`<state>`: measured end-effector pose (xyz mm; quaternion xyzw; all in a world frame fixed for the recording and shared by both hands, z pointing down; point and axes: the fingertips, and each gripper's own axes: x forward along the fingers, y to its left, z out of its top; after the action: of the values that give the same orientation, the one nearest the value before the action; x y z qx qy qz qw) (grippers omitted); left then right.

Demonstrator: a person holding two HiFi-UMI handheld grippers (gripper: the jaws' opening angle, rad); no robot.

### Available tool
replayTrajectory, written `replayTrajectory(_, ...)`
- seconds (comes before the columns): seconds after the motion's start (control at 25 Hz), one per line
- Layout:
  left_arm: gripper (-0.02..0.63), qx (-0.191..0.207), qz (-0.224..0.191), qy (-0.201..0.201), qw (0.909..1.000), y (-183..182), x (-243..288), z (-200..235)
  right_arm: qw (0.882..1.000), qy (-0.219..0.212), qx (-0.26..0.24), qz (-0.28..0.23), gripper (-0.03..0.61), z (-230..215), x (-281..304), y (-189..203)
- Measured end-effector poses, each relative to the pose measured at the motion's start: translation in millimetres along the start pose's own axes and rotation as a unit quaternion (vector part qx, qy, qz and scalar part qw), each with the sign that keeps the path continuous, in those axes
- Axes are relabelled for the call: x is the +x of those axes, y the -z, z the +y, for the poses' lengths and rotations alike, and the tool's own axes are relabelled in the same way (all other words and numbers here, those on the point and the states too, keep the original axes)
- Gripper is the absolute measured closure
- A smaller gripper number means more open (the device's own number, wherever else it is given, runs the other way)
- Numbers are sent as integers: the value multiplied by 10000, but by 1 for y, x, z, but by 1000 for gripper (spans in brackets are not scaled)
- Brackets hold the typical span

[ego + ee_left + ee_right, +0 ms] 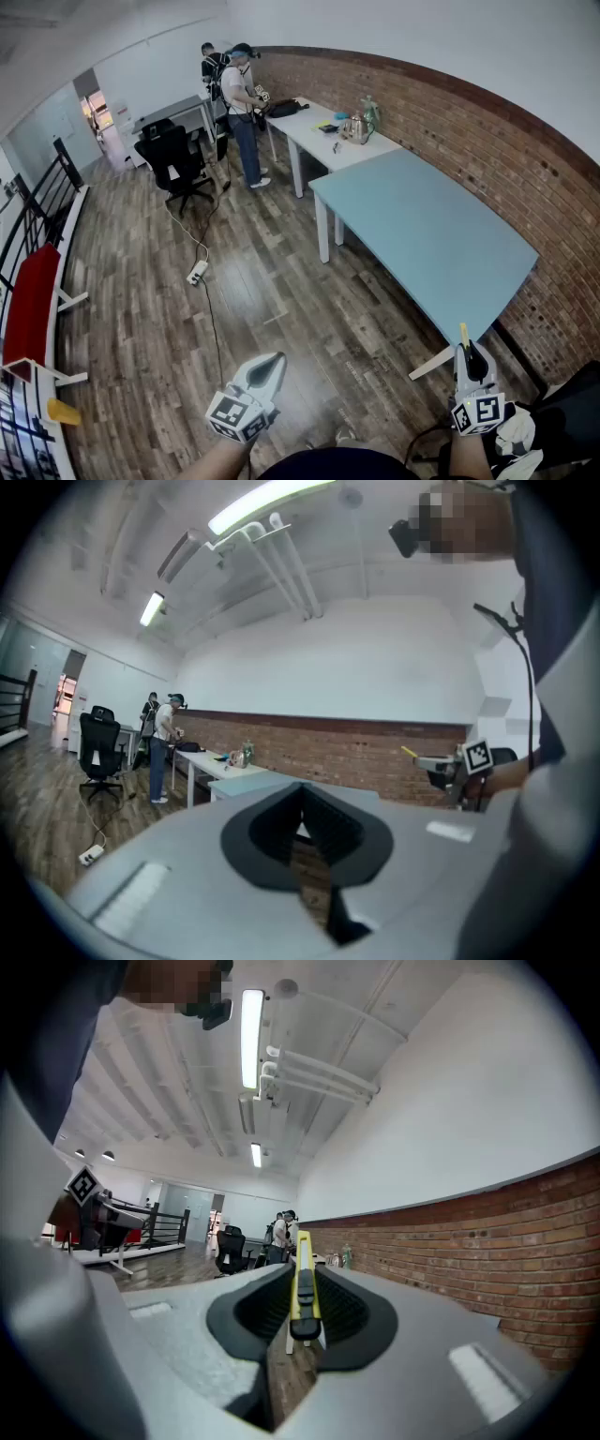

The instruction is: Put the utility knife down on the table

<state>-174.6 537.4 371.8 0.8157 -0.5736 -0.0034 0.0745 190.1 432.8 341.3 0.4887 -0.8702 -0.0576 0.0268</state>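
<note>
A wooden plank floor point(281, 309) is seen running through the room, bounded on the right by a red brick wall point(487, 141). Two counters are set along that wall: a light-blue counter point(422, 234) nearer the camera and a white counter point(314, 141) beyond it, on which a metal kettle point(356, 127) and a few small items are stood. One black office chair point(173, 159) is placed left of the white counter, and two persons point(246, 112) are seen standing at its far end. Two hand-held grippers are held level above the floor, each fitted with a marker cube point(234, 412) printed in black-and-white squares, the only print that can be made out. The left hand-held gripper point(272, 361) is pressed together with nothing between its pads. The right hand-held gripper point(469, 354) is pinched on the one utility knife point(303, 1283), just off the near corner of the light-blue counter and not touching it. The knife is yellow-bodied with a black slider, gripped on edge, its yellow tip projecting forward past the jaws. One white power strip point(197, 273) lies on the floor on a dark cable.
</note>
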Motion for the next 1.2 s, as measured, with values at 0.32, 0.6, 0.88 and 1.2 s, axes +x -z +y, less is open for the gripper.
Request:
replayTrajectory(0.32, 629, 50, -72, 32, 10000, -9, 14, -6, 10000, -12, 89, 10, 506, -9, 7, 6)
replayTrajectory(0.6, 629, 96, -54, -117, 9999, -15, 30, -13, 9982, -234, 448, -306, 506, -27, 12, -1)
replayTrajectory(0.88, 629, 173, -193, -365, 9990, -24, 40, -19, 9974, -521, 415, -256, 505, -33, 34, 12)
replayTrajectory(1.2, 629, 272, -22, -481, 9985, -32, 45, 1, 9965, -534, 606, -226, 506, -29, 60, 18)
